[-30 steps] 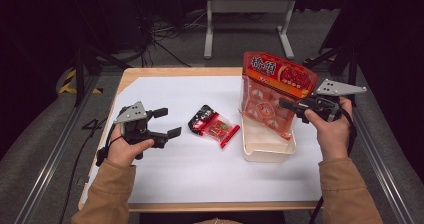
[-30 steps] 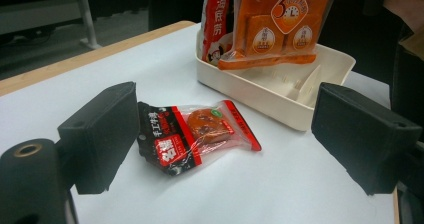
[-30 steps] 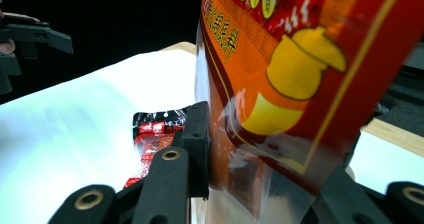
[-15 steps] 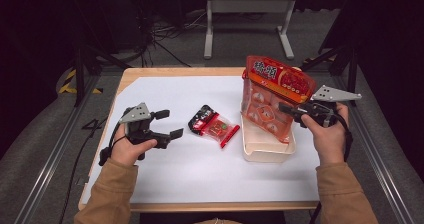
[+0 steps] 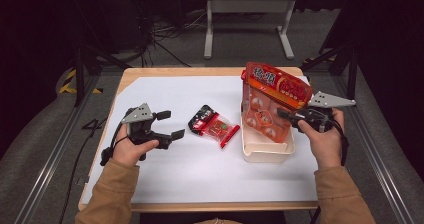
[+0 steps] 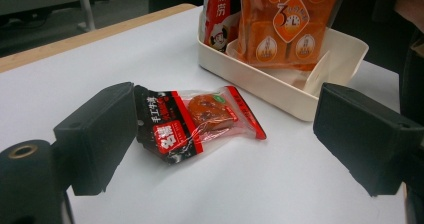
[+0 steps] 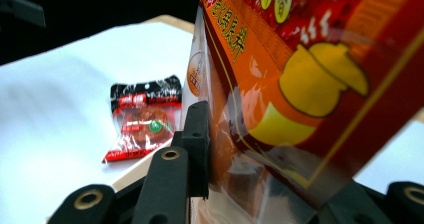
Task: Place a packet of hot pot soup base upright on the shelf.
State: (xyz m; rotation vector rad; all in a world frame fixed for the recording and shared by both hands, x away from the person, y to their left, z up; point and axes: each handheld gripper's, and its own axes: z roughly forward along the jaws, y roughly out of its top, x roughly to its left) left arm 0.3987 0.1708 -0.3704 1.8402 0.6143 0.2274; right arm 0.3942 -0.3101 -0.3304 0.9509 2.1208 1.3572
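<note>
Overhead, the right gripper [image 5: 286, 115] pinches the orange snack bag [image 5: 272, 101] upright in the cream tray [image 5: 265, 151], far right; the left gripper [image 5: 167, 125] is spread beside the small packet [image 5: 212, 126]. Left gripper view: small packet [image 6: 192, 119] lies between spread jaws. Right gripper view: jaws clamp the orange snack bag [image 7: 300, 84].

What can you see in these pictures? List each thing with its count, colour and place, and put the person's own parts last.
Large snack bag: one, orange-red, upright with its bottom in the tray.
Tray: one, cream, right of table centre.
Small snack packet: one, black, red and clear, flat at table centre.
Table: one, white top, wooden edge.
Left gripper: one, black, open, left of the packet.
Right gripper: one, black, shut on the large bag.
Sleeves: two, tan, near edge.
</note>
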